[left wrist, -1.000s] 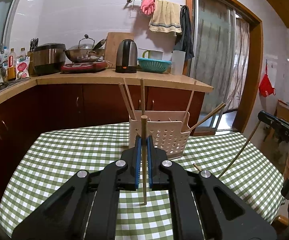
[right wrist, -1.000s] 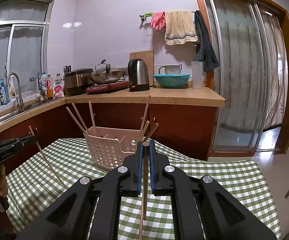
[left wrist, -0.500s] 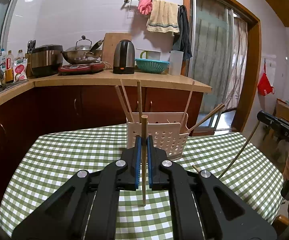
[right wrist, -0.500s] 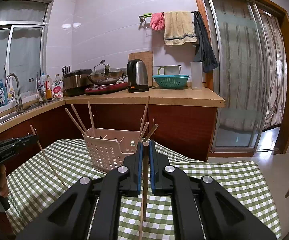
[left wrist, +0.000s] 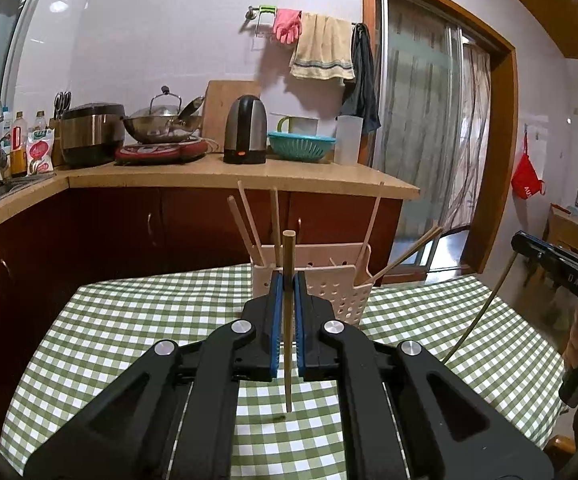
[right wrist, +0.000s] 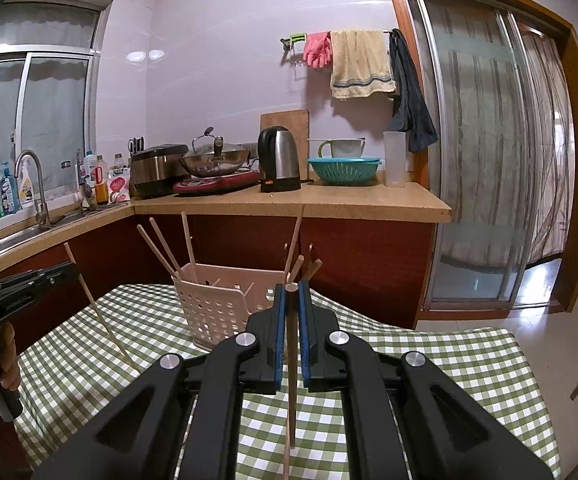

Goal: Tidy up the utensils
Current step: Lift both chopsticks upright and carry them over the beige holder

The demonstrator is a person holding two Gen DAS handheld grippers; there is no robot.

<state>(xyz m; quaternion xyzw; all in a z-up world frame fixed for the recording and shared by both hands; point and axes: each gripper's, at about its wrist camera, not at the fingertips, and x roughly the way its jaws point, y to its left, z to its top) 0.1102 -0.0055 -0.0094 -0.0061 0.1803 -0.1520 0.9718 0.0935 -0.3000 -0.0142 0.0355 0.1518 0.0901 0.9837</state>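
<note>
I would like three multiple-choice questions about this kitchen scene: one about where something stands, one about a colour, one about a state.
1. Where does the perforated basket stand?
A. on the counter
B. on the checked tablecloth
C. in the sink

2. What colour is the colander on the counter?
A. teal
B. red
C. white

3. How is the left gripper?
A. open and empty
B. shut on a spoon
C. shut on a chopstick

Answers:
1 B, the basket rests on the green-and-white cloth.
2 A, it is teal beside the kettle.
3 C, the blue pads clamp an upright wooden stick.
</note>
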